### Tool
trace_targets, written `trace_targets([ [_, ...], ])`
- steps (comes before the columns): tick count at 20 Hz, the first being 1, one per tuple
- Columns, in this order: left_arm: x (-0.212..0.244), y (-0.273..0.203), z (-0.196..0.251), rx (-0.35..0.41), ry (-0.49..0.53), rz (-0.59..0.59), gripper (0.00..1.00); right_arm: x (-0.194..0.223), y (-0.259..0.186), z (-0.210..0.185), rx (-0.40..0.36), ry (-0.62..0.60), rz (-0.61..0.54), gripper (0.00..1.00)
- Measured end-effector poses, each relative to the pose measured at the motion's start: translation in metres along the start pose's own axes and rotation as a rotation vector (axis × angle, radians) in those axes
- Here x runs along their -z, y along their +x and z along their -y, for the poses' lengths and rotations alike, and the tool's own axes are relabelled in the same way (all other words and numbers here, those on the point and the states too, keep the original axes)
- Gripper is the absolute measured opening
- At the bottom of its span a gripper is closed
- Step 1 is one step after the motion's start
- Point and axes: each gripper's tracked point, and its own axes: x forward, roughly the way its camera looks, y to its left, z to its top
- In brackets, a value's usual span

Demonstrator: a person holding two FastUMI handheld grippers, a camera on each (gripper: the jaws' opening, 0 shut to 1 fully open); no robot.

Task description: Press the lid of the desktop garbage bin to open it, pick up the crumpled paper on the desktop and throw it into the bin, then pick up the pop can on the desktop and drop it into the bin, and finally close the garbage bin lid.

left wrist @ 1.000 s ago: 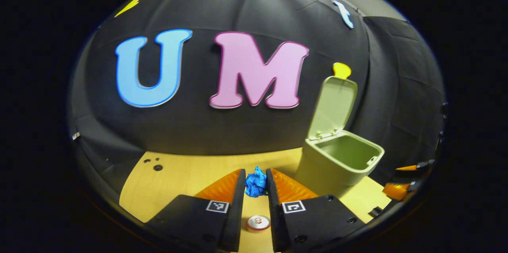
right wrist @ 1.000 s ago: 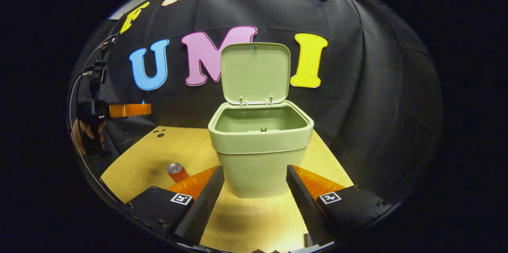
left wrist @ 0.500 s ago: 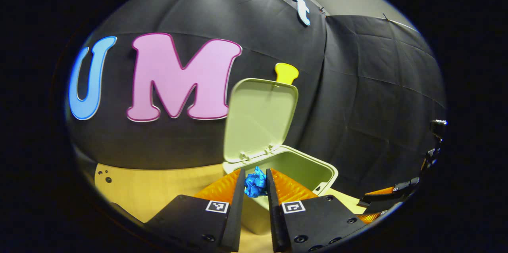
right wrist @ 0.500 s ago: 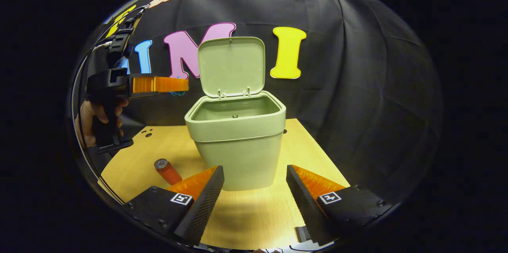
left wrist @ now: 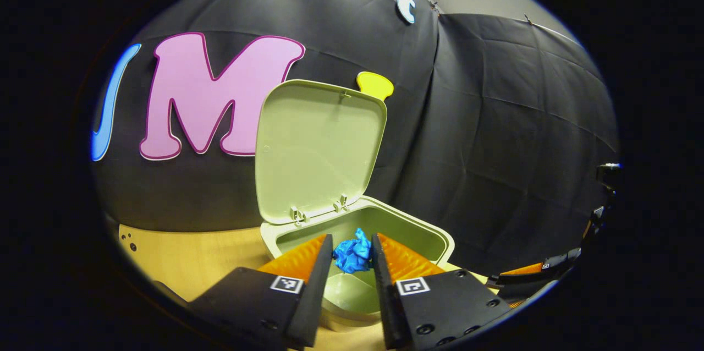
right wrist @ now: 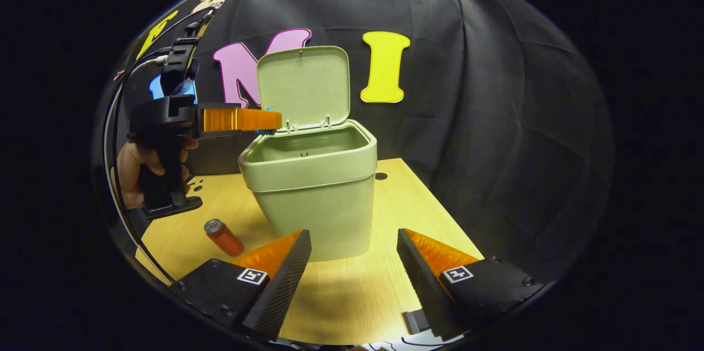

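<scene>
Both views are dim overall, with strong fisheye bending toward the edges. A warm pool of light falls on the pale wooden tabletop [right wrist: 341,290], brightest near the camera. The sage-green plastic bin [right wrist: 313,191] casts a soft shadow leftward. Focus is sharp, no motion blur.

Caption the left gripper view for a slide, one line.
Left gripper holds the blue crumpled paper over the open green bin, its lid raised.

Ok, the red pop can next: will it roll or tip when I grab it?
The pop can stands upright on the table, so it probably won't roll. It looks narrow and tall, so an off-centre touch may tip it. Its smooth side might slip.
</scene>
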Motion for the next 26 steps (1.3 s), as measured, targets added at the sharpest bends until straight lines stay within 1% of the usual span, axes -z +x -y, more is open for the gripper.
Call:
trace_targets([
  [1,-0.002,-0.002,-0.001,-0.005,0.008,0.008,0.56,-0.001,0.001,-0.001,-0.004,-0.003,0.000,0.98],
  [3,-0.007,-0.007,-0.006,-0.019,0.008,0.037,0.82,-0.002,0.003,-0.006,-0.014,-0.021,0.001,0.98],
  [4,-0.011,-0.010,-0.007,-0.025,0.001,0.054,0.99,-0.002,0.003,-0.009,-0.022,-0.026,0.001,0.98],
  [6,-0.013,-0.022,-0.015,-0.052,-0.005,0.073,0.97,-0.002,0.003,-0.017,-0.043,-0.029,-0.003,0.98],
  [9,-0.013,-0.050,-0.036,-0.110,-0.012,0.096,0.97,0.001,0.003,-0.031,-0.071,-0.043,-0.009,0.98],
  [12,-0.005,-0.093,-0.067,-0.205,-0.011,0.113,0.97,0.003,0.003,-0.047,-0.104,-0.063,-0.012,0.98],
  [15,0.017,-0.140,-0.101,-0.316,-0.010,0.104,0.97,0.005,0.005,-0.066,-0.146,-0.082,-0.014,0.98],
  [18,0.049,-0.184,-0.124,-0.395,-0.052,0.068,0.97,0.009,0.007,-0.090,-0.198,-0.092,-0.022,0.98],
  [20,0.068,-0.210,-0.142,-0.465,-0.073,0.045,0.97,0.011,0.009,-0.105,-0.230,-0.105,-0.027,0.98],
  [23,0.089,-0.249,-0.158,-0.555,-0.083,0.027,0.97,0.016,0.014,-0.128,-0.278,-0.116,-0.038,0.98],
  [26,0.108,-0.285,-0.164,-0.622,-0.078,0.002,0.97,0.024,0.021,-0.149,-0.321,-0.147,-0.057,0.98],
])
